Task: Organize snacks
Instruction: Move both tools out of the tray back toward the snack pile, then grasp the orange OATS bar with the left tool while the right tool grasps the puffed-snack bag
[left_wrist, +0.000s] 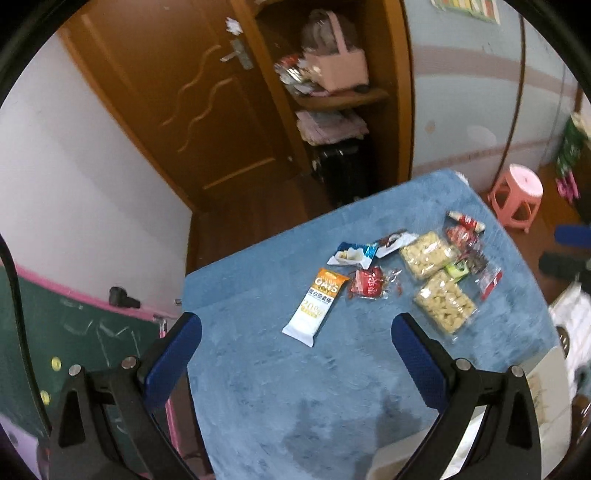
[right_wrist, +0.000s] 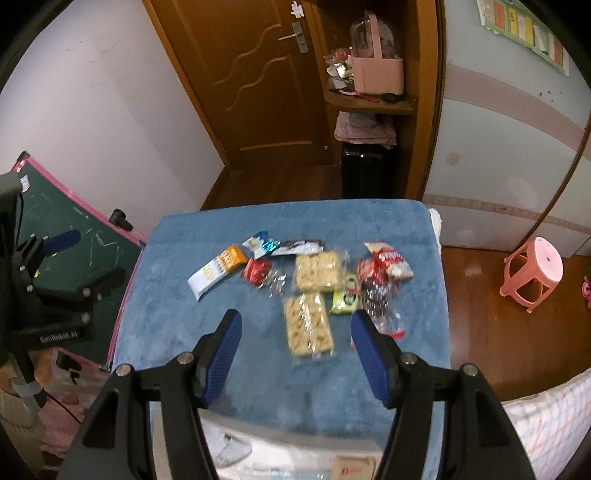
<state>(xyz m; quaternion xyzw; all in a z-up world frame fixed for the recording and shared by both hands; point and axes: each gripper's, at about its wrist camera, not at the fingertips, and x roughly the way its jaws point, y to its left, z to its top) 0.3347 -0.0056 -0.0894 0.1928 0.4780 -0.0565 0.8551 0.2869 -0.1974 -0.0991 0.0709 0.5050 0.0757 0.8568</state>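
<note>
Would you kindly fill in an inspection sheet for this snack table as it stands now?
Surface: blue cloth over the table.
Job's things: oat bar, two clear cracker packs, red packets and green packet, scattered loose.
Clutter: nothing seen.
Grippers: left gripper and right gripper open, empty, above the cloth.
Cables: black cable at left.
Surroundings: wooden door, pink stool, green chalkboard.
</note>
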